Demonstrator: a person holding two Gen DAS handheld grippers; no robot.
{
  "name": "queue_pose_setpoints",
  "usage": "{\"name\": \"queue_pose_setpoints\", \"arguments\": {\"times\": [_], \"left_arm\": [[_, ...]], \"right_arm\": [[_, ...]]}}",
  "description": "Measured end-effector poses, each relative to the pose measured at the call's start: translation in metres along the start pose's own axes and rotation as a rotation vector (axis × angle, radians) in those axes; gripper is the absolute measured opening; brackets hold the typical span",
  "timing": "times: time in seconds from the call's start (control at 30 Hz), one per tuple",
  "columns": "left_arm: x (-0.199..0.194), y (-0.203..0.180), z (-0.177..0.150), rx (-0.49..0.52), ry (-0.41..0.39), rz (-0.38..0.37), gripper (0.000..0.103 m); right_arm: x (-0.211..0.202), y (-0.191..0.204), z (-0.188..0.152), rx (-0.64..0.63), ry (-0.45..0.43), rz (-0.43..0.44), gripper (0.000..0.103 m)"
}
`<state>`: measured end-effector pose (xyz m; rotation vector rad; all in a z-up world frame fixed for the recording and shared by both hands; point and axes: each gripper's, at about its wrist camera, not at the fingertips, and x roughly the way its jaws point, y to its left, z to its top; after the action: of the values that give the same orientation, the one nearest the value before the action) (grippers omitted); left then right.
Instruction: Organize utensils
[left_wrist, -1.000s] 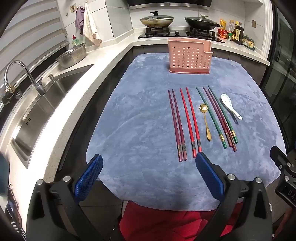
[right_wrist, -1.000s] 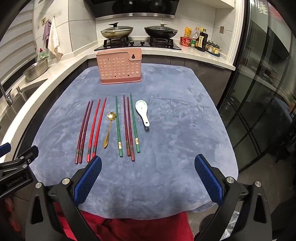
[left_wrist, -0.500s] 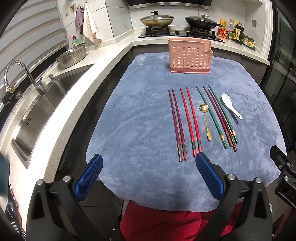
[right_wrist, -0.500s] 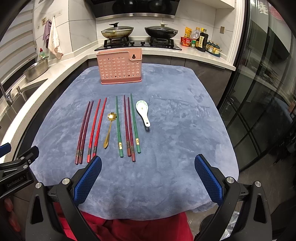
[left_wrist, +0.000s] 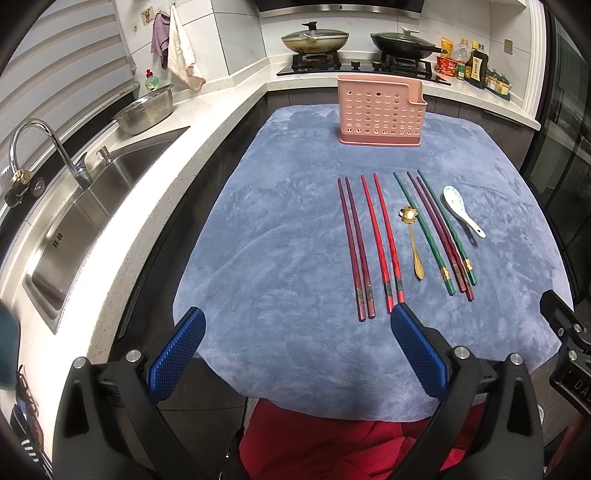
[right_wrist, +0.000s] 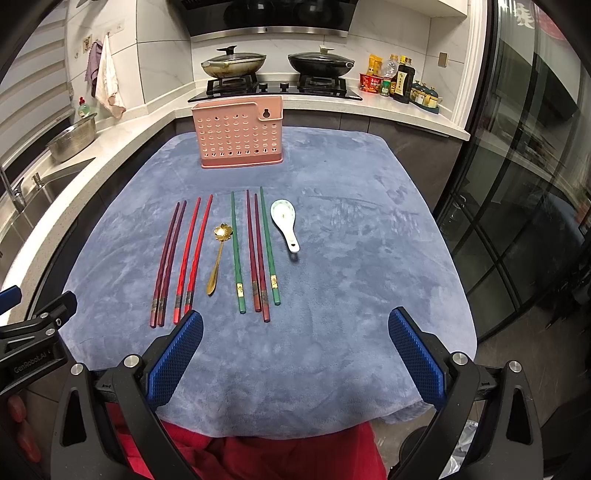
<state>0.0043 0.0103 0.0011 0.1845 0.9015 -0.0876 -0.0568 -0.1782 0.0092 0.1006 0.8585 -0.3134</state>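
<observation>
lying near the pink holder (right_wrist: 239, 137), chopsticks (right_wrist: 192, 258) and spoons (right_wrist: 285, 223) are arranged in a row; left gripper (left_wrist: 297, 349) and right gripper (right_wrist: 295, 349) are held spread wide, empty.

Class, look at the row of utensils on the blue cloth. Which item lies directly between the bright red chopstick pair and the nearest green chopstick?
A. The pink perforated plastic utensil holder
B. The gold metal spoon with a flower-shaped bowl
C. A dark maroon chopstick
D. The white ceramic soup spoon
B: the gold metal spoon with a flower-shaped bowl lies alone in the gap between the bright red chopstick pair and the nearest green chopstick.
</observation>
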Motion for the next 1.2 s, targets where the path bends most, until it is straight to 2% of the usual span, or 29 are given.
{"name": "queue_pose_setpoints", "arguments": {"times": [1.2], "left_arm": [[0.0003,-0.0003,0.0001,0.0,0.001,0.003,0.096]], "right_arm": [[-0.0028,-0.0025,-0.0008,0.001,-0.005,-0.003,0.096]]}}
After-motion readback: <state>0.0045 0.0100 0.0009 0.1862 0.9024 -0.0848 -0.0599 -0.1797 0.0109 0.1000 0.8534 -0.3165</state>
